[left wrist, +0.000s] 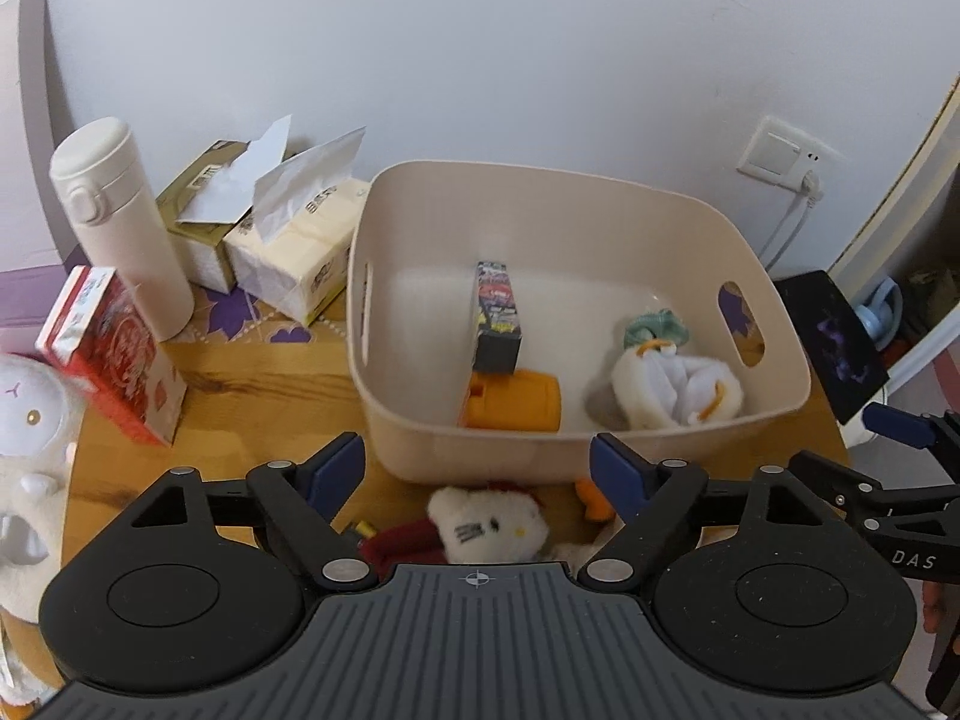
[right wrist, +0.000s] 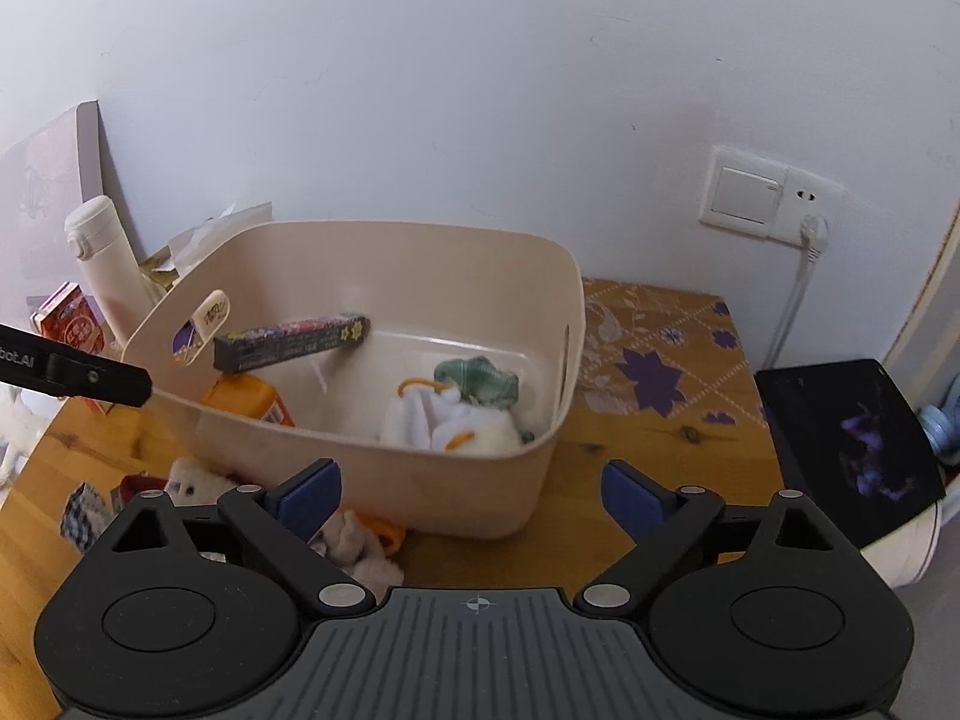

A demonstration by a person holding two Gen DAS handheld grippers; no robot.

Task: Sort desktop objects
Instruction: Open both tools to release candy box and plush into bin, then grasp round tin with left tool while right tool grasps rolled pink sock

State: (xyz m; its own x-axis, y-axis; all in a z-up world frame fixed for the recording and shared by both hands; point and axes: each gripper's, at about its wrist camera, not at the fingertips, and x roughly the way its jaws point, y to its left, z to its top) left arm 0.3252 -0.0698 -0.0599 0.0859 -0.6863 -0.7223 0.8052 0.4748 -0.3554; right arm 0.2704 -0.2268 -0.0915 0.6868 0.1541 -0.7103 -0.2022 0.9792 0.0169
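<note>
1. Centrally, a wooden table [left wrist: 252, 384] carries everything, with a purple flower-patterned cloth [right wrist: 654, 354] spread over its back part, behind and to the right of the bin.
2. A beige plastic bin [left wrist: 414, 438] with handle slots stands on the table near the wall; it serves as the landmark for the rest.
3. Two tissue packs [left wrist: 288, 240] and a white flask [left wrist: 129, 228] stand to the left of the bin, and a red carton [left wrist: 114, 354] tilts in front of the flask.
4. The left gripper [left wrist: 477, 468] hovers just in front of the bin's near wall, its blue pads far apart with nothing between them.
5. The right gripper [right wrist: 471, 495] hovers before the bin's right front corner, equally wide and empty.
6. Inside the bin lies a white plush duck [left wrist: 672, 387] with a green hat at the right, an orange container [left wrist: 516, 402] at the front left, and a long dark box [left wrist: 497, 315] leaning on it.
7. Outside, right before the bin's front wall, a small white cat plush [left wrist: 486, 525] in red lies on the table beside another plush [right wrist: 360, 546] with an orange part.
</note>
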